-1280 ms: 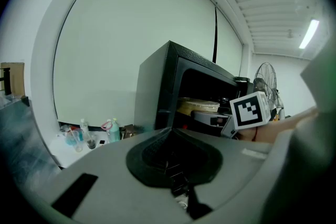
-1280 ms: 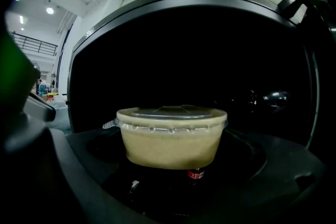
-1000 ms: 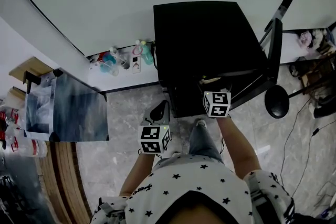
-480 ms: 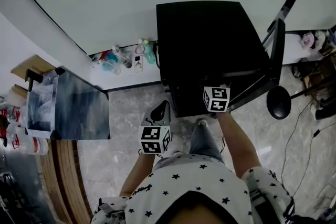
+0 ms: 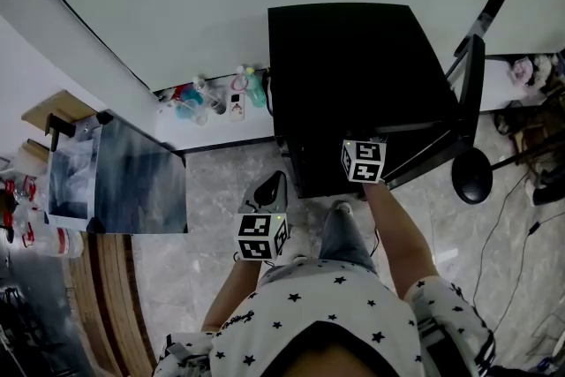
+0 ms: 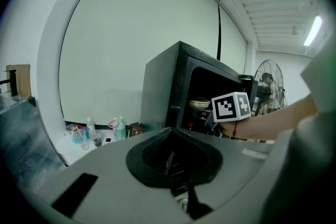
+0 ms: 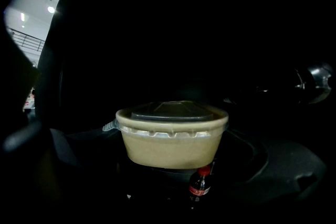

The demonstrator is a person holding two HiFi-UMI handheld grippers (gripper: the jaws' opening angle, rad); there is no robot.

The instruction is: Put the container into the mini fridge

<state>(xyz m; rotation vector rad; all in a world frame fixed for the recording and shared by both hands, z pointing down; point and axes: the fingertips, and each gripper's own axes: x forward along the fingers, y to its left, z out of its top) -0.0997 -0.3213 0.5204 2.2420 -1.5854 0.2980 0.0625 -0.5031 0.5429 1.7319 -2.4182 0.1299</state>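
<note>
Right tongs (image 5: 364,162) hold container (image 7: 170,139) inside black mini fridge (image 5: 353,66) on tiled floor (image 5: 221,190)

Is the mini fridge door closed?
No: the mini fridge has its door swung open, and the container shows inside the opening.

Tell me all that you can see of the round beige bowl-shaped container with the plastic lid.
The round beige container looks like a paper bowl, wider at the rim. A translucent plastic lid with a tab at left closes it. It is upright and level inside the black mini fridge, above a small red-capped bottle. The dark hides what it rests on and whether anything grips it.
</note>
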